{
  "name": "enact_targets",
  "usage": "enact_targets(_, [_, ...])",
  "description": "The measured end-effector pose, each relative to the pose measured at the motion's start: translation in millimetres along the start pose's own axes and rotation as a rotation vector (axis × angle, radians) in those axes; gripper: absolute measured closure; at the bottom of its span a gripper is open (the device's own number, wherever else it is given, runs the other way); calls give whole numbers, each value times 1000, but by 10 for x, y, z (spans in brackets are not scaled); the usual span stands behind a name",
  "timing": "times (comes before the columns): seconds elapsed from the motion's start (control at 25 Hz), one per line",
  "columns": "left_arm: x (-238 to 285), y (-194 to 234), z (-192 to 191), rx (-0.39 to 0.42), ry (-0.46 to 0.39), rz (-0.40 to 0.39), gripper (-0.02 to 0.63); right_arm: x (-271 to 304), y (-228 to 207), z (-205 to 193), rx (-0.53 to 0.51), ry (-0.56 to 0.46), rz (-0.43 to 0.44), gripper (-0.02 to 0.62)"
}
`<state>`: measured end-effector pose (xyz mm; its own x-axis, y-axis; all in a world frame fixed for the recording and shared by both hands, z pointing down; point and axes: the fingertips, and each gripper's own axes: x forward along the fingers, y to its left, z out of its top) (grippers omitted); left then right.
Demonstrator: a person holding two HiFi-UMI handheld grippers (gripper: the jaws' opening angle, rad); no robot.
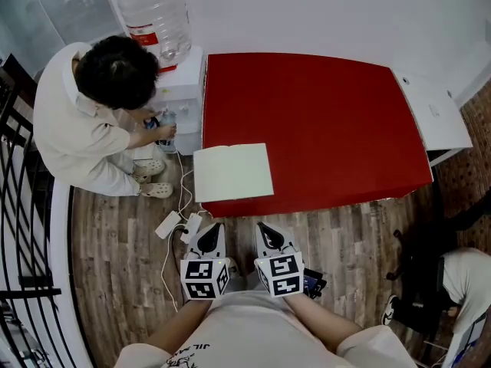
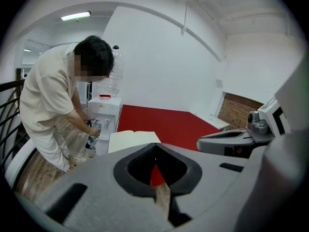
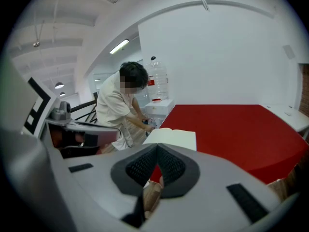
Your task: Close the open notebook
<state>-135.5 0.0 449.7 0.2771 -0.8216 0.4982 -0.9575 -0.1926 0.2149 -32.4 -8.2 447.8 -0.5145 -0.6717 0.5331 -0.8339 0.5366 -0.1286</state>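
Over the near-left corner of the red table [image 1: 330, 113], head view: the open notebook [image 1: 232, 172] lies flat with its pale pages up. I hold the left gripper [image 1: 214, 231] and the right gripper [image 1: 268, 234] side by side above the wooden floor, short of the table edge and apart from the notebook. A person [image 1: 84, 121] crouches at the water dispenser [image 1: 184, 90] beyond the table's left side.

Left gripper view: the jaws are pressed together with nothing between them. The notebook [image 2: 133, 140] shows ahead, past the tips, spread open.

Right gripper view: these jaws also meet tip to tip and are empty. The notebook [image 3: 172, 138] lies ahead and slightly to the right, untouched.

Progress, as I judge it: nothing of the closing is done. What remains is the reach to the table, the lifting of one half and the folding of it onto the other.
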Motion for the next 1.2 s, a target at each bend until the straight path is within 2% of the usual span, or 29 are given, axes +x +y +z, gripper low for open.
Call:
enact_targets(0.44, [482, 276, -118, 37, 48, 36, 600, 498, -139, -33, -14, 24, -4, 589])
enact_targets(0.88, [918, 845, -426, 3, 78, 103, 600, 947, -19, -273, -13, 68, 6, 589])
enact_targets(1.2, [1140, 1376, -713, -55, 119, 159, 490, 1142, 28, -435, 6, 89, 0, 589])
